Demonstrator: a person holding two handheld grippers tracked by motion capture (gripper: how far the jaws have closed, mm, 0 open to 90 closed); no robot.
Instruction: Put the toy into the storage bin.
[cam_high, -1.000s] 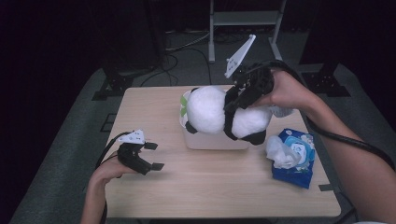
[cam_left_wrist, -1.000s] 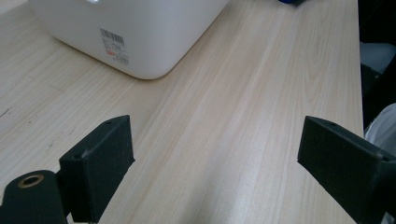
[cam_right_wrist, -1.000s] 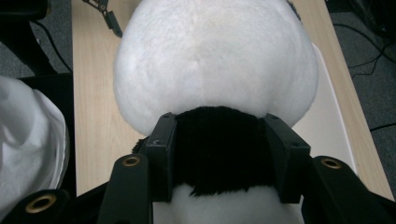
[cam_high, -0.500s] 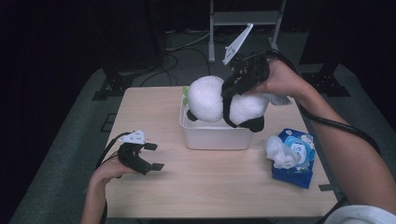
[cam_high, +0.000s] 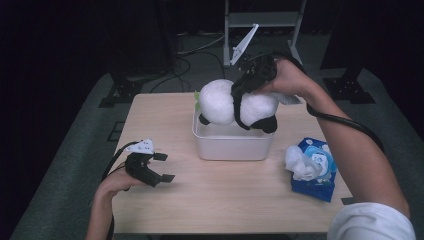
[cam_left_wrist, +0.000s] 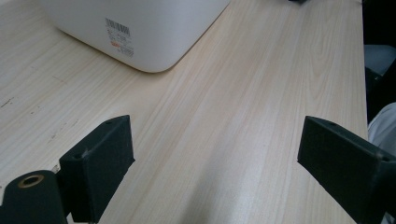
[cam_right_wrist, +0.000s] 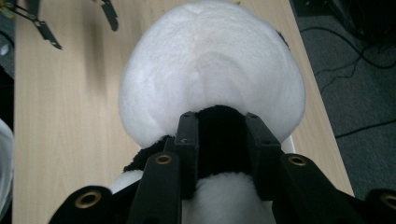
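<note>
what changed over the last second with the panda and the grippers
The right gripper, its jaws closing tighter on the plush panda, carried it left and toward the far side, over the white bin. The left gripper stayed open on the table; the tissue pack unmoved.

- We see bare desk (cam_high: 225, 195) in front of the white bin (cam_high: 232, 145), open for passage.
- The plush panda (cam_high: 235, 105) blocks the bin's opening.
- The tissue pack (cam_high: 312, 167) crowds the desk's right edge.
</note>
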